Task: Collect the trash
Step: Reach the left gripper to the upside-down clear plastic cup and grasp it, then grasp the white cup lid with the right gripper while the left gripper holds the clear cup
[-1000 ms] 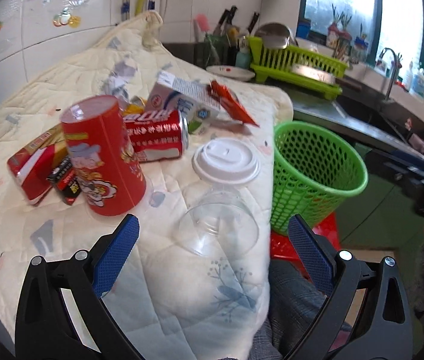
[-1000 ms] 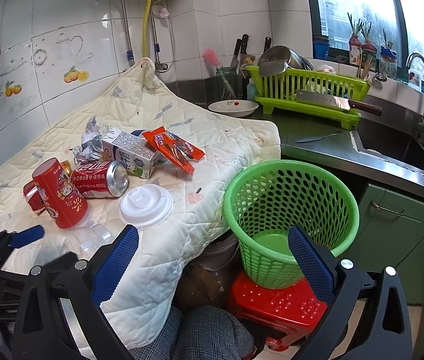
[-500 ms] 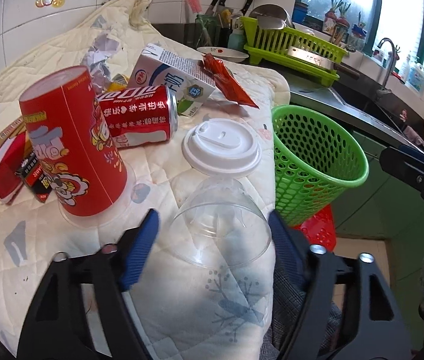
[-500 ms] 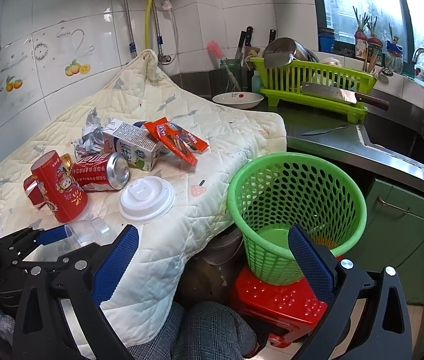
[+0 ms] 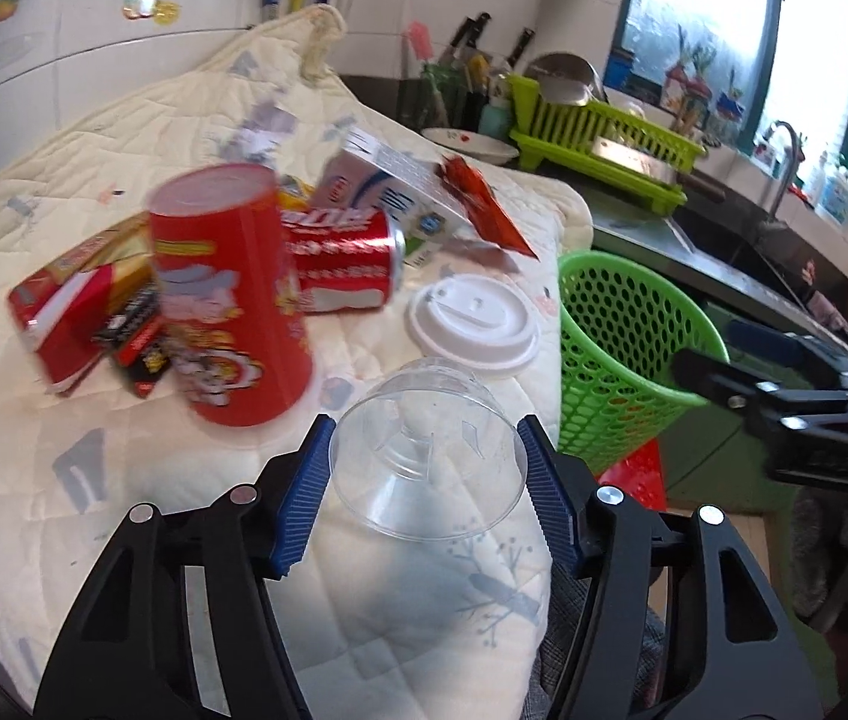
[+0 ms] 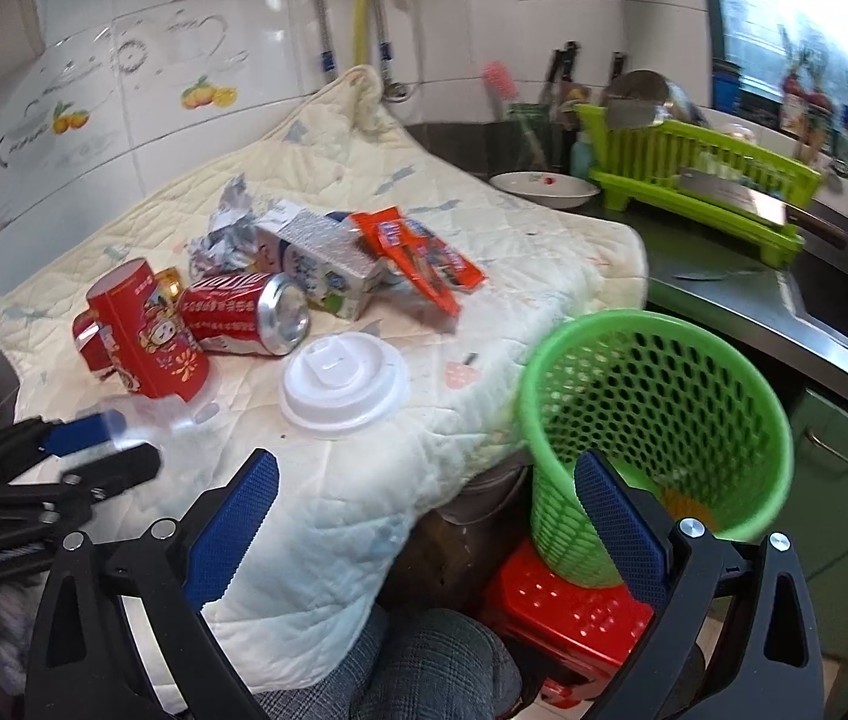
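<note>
A clear plastic cup (image 5: 430,456) lies on its side on the cream quilt (image 5: 124,516), its mouth toward me. My left gripper (image 5: 424,480) is closing around it, and both blue pads touch its rim. Behind it are a white lid (image 5: 472,324), an upright red tube (image 5: 226,294), a red soda can (image 5: 340,264), a milk carton (image 5: 388,186) and red wrappers (image 5: 484,204). My right gripper (image 6: 424,516) stands open and holds nothing, over the quilt's edge beside the green basket (image 6: 652,324).
The basket stands on a red stool (image 6: 568,606) right of the quilt. A green dish rack (image 6: 694,180) with a cleaver, a white bowl (image 6: 544,186) and a sink line the counter behind. Crumpled foil (image 6: 220,240) lies at the back. A person's checked trouser knee (image 6: 424,660) is below.
My left gripper moved forward around the clear cup and its jaws narrowed from wide open until the pads met the rim. The right gripper drifted left and a little lower, still open.
</note>
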